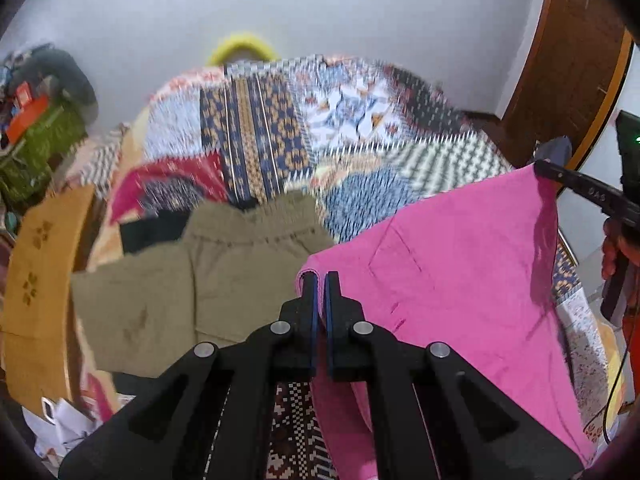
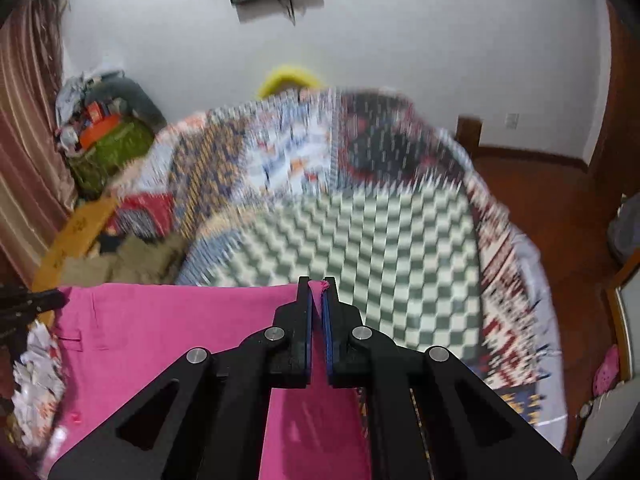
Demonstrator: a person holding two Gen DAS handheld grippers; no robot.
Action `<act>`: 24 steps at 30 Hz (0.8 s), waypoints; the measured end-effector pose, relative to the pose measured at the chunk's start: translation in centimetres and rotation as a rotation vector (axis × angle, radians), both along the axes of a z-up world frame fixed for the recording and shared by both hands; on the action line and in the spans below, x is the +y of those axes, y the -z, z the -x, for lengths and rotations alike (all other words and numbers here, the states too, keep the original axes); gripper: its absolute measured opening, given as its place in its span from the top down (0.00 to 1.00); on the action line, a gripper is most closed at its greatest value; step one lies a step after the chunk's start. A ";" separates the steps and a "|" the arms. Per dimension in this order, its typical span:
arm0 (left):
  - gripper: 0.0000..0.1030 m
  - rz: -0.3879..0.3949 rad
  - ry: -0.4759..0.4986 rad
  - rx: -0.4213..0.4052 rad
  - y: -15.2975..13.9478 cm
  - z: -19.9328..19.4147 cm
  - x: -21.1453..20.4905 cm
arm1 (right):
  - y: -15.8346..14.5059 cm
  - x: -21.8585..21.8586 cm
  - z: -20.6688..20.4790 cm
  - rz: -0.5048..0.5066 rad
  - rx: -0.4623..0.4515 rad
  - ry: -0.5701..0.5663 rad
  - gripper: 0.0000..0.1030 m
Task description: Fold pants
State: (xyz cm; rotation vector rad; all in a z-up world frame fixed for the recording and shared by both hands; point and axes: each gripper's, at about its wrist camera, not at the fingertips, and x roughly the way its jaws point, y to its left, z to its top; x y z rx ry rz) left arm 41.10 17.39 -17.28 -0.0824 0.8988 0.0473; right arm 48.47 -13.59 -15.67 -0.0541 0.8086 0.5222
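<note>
Pink pants [image 1: 460, 272] hang stretched between my two grippers above the bed. My left gripper [image 1: 321, 277] is shut on their left top corner. My right gripper [image 2: 316, 283] is shut on the other top corner, and the pink cloth [image 2: 160, 340] spreads to its left. The right gripper's fingers [image 1: 576, 188] also show at the far right of the left wrist view, pinching the cloth's edge. The left gripper [image 2: 36, 304] shows at the left edge of the right wrist view.
A patchwork bedspread [image 1: 280, 128] [image 2: 360, 240] covers the bed. Khaki pants [image 1: 192, 280] [image 2: 132, 260] lie flat on it at the left, next to a black garment [image 1: 152, 232]. Piled clutter [image 1: 36, 120] stands at the far left. A wooden door [image 1: 568, 60] is at the right.
</note>
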 end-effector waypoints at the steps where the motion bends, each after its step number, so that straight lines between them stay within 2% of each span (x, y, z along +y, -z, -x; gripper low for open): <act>1: 0.97 -0.005 0.002 -0.014 -0.9 0.4 -0.2 | -1.1 -0.2 0.4 -0.008 -0.020 0.001 0.96; 6: 0.97 -0.027 0.009 -0.054 -3.8 2.4 -1.1 | -6.5 -1.2 3.9 -0.054 -0.102 -0.019 0.96; 10: 0.97 -0.038 0.017 -0.068 -4.9 4.5 -1.7 | -8.2 -1.4 6.9 -0.045 -0.134 -0.041 0.96; 17: 0.97 -0.034 0.047 -0.087 -5.1 9.0 -3.1 | -7.9 -3.5 12.0 -0.047 -0.123 -0.049 0.96; 24: 0.97 -0.072 0.094 -0.083 -4.2 13.6 -5.1 | -6.4 -5.3 16.5 -0.029 -0.098 -0.050 0.96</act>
